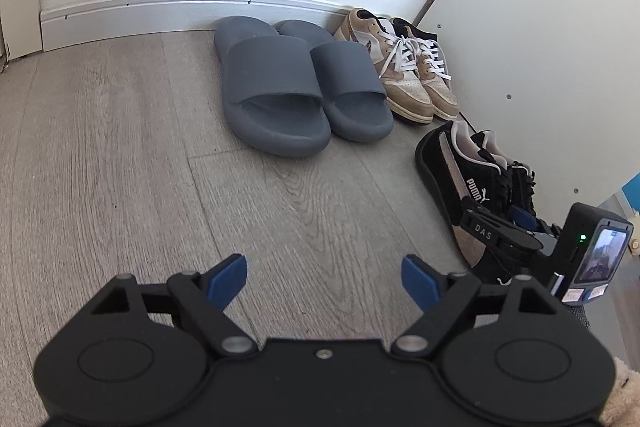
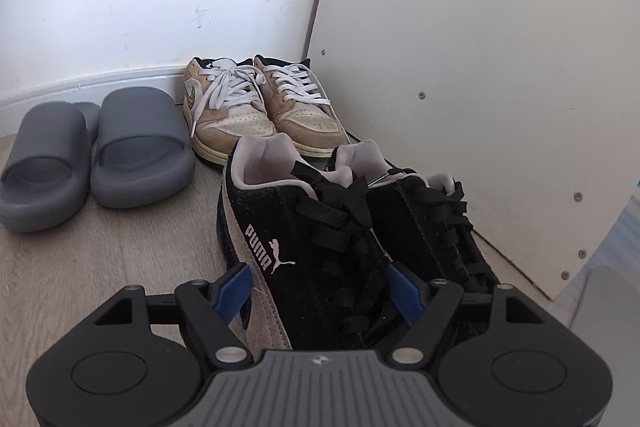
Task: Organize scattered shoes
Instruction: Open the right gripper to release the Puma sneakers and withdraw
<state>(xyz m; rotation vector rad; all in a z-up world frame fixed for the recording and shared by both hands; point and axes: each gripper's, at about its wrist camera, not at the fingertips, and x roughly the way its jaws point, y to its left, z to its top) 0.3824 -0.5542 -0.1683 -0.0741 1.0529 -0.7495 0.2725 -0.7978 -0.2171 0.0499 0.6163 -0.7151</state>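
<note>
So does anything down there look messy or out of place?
Mostly tidy. The grey slides and tan sneakers sit paired against the wall. Only the black Puma sneakers stand out: they sit in front of the tan pair, not against the wall.

The laced sneakers (image 1: 416, 75) sit in the corner where baseboard (image 1: 160, 15) meets cabinet panel (image 1: 540, 47). Left of the sneakers lie the slides (image 1: 296, 87). In front of the sneakers, along the panel, stand the Puma shoes (image 2: 344, 235).
</note>
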